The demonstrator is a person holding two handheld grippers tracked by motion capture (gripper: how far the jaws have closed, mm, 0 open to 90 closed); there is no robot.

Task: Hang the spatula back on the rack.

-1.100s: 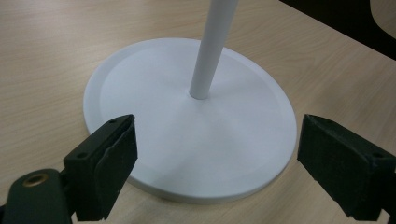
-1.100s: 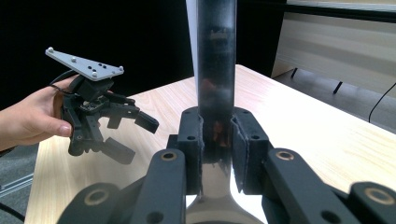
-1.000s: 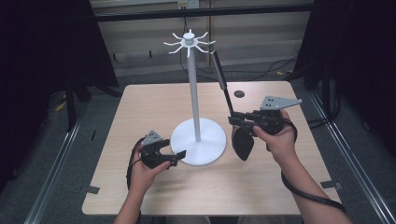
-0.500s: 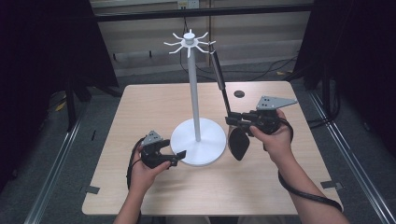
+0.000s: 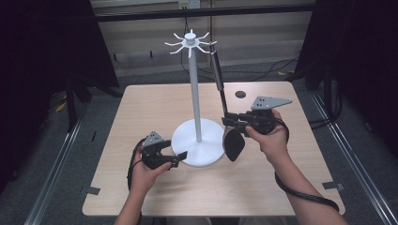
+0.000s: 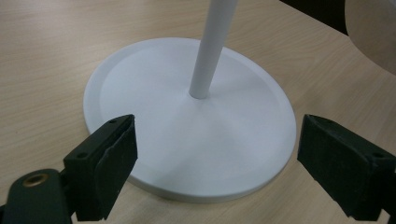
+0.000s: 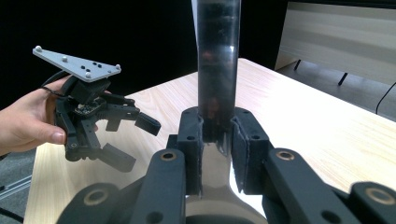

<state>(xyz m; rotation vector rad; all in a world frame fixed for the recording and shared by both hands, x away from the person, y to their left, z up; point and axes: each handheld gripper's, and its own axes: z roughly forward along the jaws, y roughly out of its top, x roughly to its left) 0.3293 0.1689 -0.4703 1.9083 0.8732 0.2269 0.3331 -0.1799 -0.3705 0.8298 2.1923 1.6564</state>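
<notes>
Right gripper [image 5: 228, 121] clamped on black spoon [image 5: 224, 110], held upright beside white hook stand [image 5: 197, 101]. Left gripper [image 5: 180, 156] spread wide at stand base [image 6: 189, 116]. Risk: handle knocking hooks, toppling unbraced stand.

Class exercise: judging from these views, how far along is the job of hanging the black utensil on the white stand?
Done: the right gripper is shut on the black utensil, lifted upright beside the white stand.

In hand: the left gripper, jaws open, sits at the stand's base, apparently ready to steady it.

Left: the utensil's handle top is not yet on any of the hooks.
</notes>
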